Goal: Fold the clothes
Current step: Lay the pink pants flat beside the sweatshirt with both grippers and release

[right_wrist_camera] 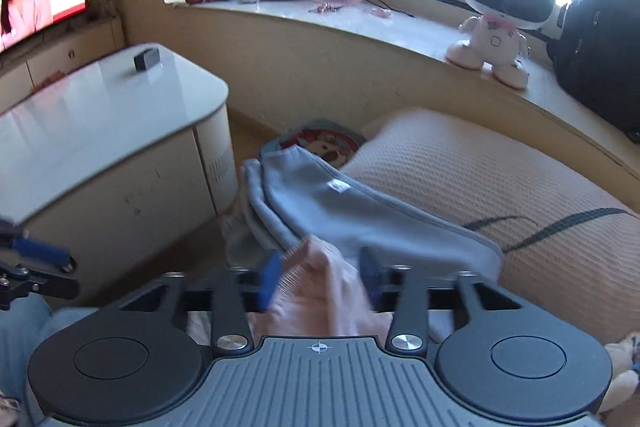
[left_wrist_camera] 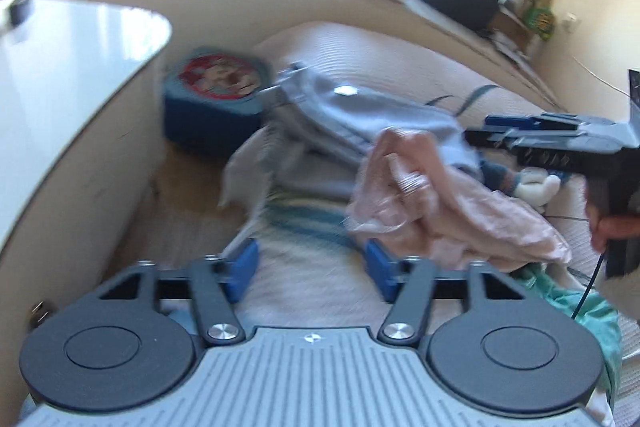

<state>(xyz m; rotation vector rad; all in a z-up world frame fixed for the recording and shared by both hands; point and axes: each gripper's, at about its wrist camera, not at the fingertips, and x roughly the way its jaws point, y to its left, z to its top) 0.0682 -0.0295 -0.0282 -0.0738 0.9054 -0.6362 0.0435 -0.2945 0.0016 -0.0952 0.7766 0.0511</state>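
Note:
A crumpled pink garment [left_wrist_camera: 436, 199] lies on the bed over a folded grey-blue garment [left_wrist_camera: 360, 111]. My left gripper [left_wrist_camera: 310, 267] is open and empty, low over the bedspread just left of the pink garment. My right gripper [right_wrist_camera: 322, 277] is open with the pink garment [right_wrist_camera: 320, 291] bunched between its blue fingers, loose, not clamped. The grey-blue garment [right_wrist_camera: 360, 207] lies just beyond it. The right gripper also shows in the left wrist view [left_wrist_camera: 476, 131], reaching in from the right over the pink cloth.
A beige quilted bed [right_wrist_camera: 500, 187] holds the clothes. A white cabinet [right_wrist_camera: 100, 131] stands at left, a blue cartoon box [left_wrist_camera: 216, 99] beside the bed. A window ledge [right_wrist_camera: 360, 31] carries a toy robot [right_wrist_camera: 500, 15]. A green cloth [left_wrist_camera: 580, 311] and plush toy [left_wrist_camera: 536, 187] lie right.

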